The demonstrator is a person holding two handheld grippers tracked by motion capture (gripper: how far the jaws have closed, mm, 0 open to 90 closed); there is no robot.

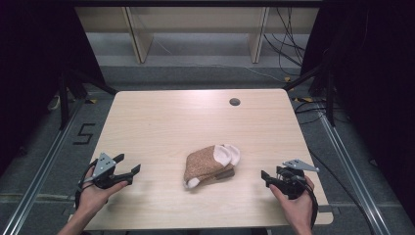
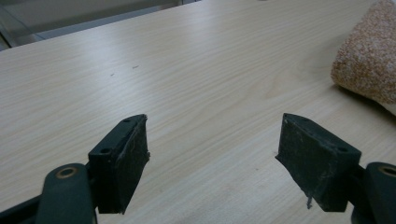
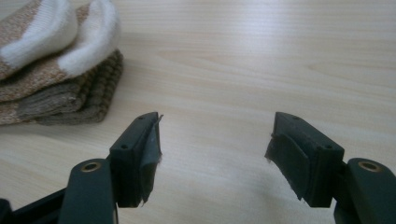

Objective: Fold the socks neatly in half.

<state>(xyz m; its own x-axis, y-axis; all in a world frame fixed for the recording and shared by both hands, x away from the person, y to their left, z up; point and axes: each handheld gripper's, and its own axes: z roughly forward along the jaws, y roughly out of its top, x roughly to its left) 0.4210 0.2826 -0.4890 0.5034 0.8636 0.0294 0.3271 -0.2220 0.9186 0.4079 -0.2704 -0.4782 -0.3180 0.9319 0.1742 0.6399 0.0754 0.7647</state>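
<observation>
- A pile of folded socks (image 1: 211,166), brown and white, lies on the wooden table (image 1: 195,117), near the front, between the two grippers.
- The left gripper (image 1: 128,170) sits low at the table's front left. Its jaws are wide apart and hold nothing.
- The right gripper (image 1: 265,175) sits at the front right. Its jaws are wide apart too, with nothing in them.
- Both grippers point at the socks but stay apart from them.

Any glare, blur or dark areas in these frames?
High view: soft glare on the far table, surroundings nearly black, socks sharp enough. Left gripper view: jaws crisp, socks slightly soft. Right gripper view: socks a little blurred, even light, faint shadow beneath them.
</observation>
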